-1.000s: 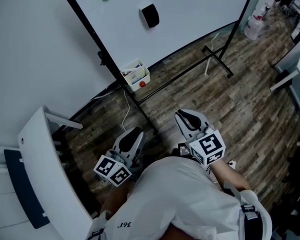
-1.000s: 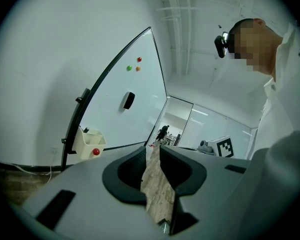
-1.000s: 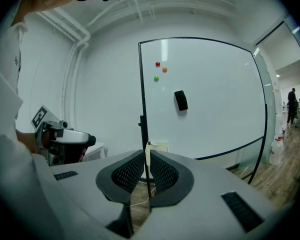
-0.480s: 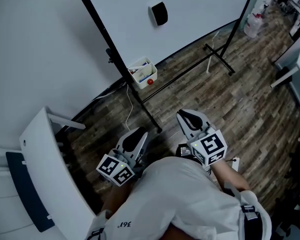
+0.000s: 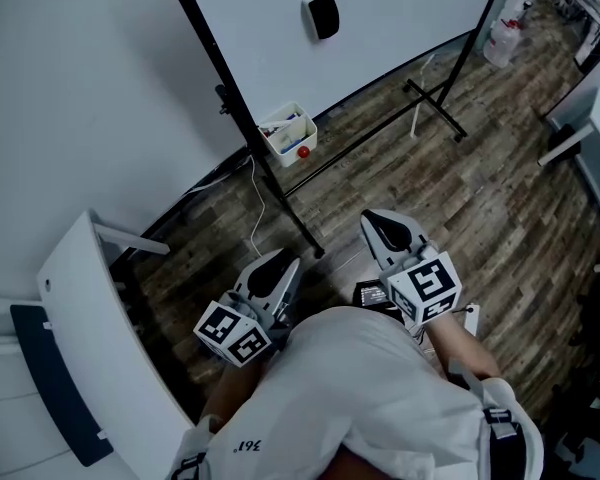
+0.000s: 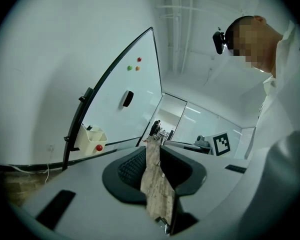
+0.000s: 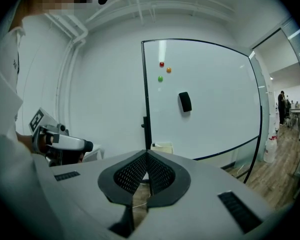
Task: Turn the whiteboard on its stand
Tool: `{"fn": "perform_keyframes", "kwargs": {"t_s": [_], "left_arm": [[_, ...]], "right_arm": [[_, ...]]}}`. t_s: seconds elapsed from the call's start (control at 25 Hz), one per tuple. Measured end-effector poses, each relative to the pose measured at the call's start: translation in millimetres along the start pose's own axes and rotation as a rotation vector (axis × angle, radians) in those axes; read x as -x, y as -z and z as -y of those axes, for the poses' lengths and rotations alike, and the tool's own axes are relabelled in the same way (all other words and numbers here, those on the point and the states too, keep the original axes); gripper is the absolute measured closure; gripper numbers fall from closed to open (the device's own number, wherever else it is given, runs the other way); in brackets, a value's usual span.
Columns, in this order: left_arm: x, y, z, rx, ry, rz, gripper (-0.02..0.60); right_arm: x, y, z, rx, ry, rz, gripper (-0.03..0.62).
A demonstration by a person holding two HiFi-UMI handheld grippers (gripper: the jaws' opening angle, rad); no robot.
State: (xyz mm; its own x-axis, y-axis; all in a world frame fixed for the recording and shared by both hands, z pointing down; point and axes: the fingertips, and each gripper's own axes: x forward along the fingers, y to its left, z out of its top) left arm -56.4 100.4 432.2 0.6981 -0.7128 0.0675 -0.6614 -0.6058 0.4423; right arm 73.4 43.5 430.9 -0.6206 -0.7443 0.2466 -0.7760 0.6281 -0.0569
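Head view: your left gripper (image 5: 277,268) and right gripper (image 5: 388,230) hang over bare floor (image 5: 500,198), well apart from the whiteboard (image 5: 400,18). The near leg of its stand (image 5: 223,96) ends just ahead of your left gripper.
Left gripper view: your jaws are spread, with nothing between them. The board's near edge is at the left, open room at the right.
Right gripper view: your jaws are pressed together at the tips and empty. The board's left edge is straight ahead.

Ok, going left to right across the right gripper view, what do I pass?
Left claw, black upright metal post of the whiteboard stand, small round orange magnet, black rectangular eraser, white plastic jug on the floor.
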Motion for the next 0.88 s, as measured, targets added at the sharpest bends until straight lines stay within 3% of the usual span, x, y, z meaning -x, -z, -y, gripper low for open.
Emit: {"fn": "perform_keyframes", "kwargs": {"t_s": [0.88], "left_arm": [[3.9, -2.0, 1.1, 0.011, 0.030, -0.009, 0.488]], "right_arm": [[6.5, -7.0, 2.5, 0.026, 0.041, -0.019, 0.568]]}}
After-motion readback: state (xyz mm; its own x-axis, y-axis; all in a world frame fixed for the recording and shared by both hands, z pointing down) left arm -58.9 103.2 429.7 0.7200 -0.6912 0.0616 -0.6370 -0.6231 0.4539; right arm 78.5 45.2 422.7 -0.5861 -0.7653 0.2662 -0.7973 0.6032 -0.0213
